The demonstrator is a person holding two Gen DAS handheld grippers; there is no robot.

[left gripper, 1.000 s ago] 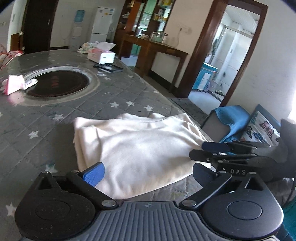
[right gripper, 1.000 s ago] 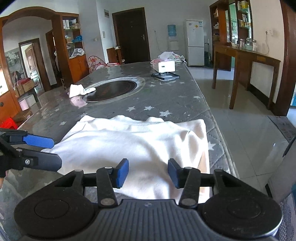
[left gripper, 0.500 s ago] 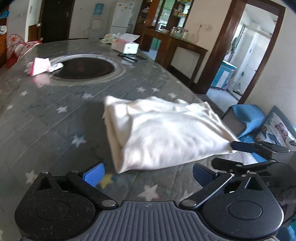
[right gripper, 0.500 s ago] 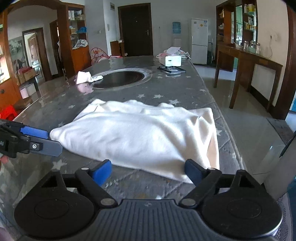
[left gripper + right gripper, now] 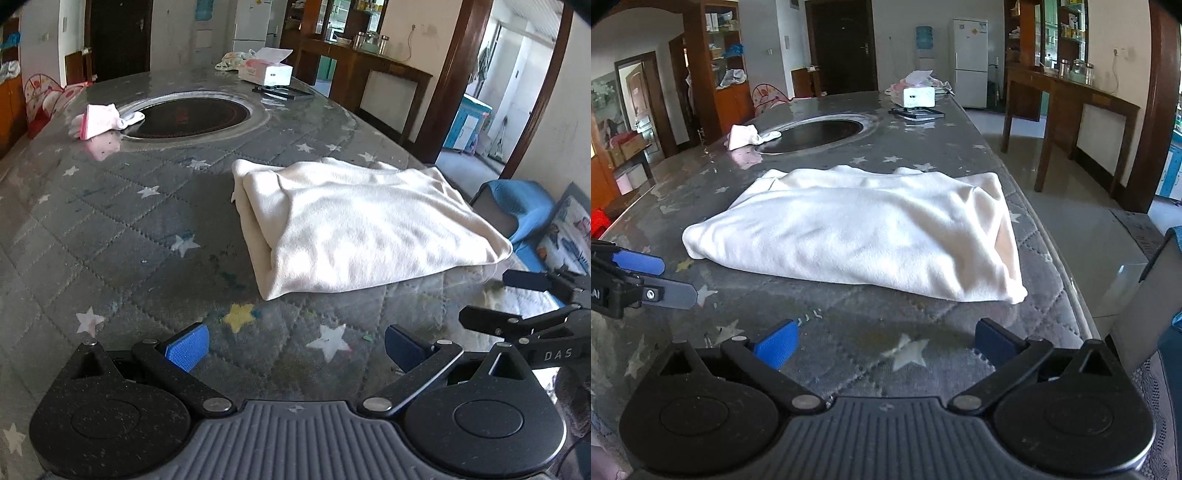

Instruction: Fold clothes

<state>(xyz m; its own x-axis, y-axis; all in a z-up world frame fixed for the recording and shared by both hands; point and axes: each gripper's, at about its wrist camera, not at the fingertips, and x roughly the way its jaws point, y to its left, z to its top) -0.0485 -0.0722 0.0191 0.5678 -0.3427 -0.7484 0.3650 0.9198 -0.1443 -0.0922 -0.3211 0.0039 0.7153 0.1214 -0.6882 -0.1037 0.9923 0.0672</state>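
Lying mid-frame on the star-print table cover (image 5: 827, 332): one cream garment (image 5: 871, 236), folded. My left tongs (image 5: 295, 347) and right tongs (image 5: 886, 343), lower frame, both spread wide, holding nothing. Upper left: pink cloth (image 5: 98, 120).

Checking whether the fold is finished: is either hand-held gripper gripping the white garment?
No: the white garment lies folded on the table, with both hand-held grippers open and clear of it.

cream garment (image 5: 365, 229): 1 | pink cloth (image 5: 99, 120): 1 | tissue box (image 5: 266, 72): 1 | grippers: 2
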